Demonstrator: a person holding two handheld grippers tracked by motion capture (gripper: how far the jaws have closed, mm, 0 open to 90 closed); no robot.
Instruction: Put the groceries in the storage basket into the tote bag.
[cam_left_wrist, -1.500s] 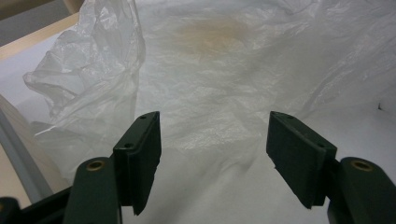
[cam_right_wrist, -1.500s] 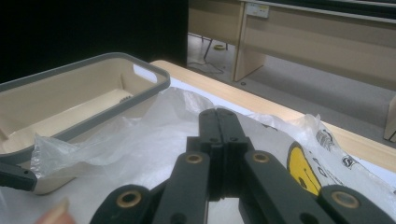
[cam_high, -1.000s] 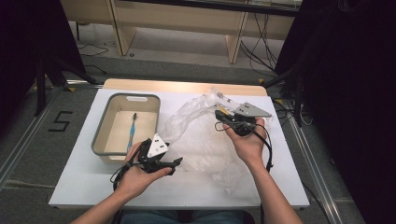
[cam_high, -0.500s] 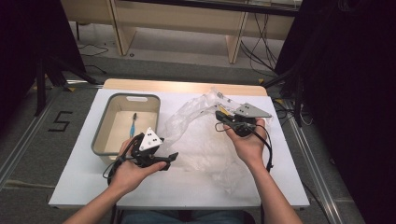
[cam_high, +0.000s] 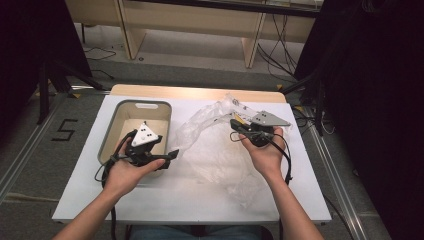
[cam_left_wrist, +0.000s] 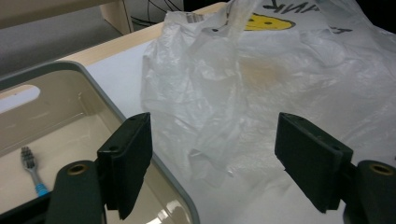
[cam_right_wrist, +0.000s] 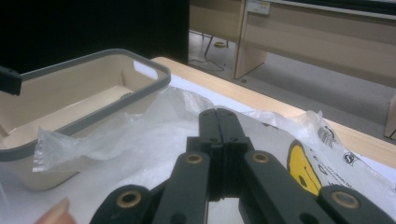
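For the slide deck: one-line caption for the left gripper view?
Open left gripper faces a crumpled clear plastic bag on the white table, beside a beige bin holding a toothbrush.

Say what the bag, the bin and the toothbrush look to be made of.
Bag: thin clear plastic film, glossy; it crinkles and the table shows through. Bin: seemingly rigid plastic, smooth beige walls, grey rim that may be softer. Toothbrush: probably plastic, pale handle with a blue band and dark bristles.
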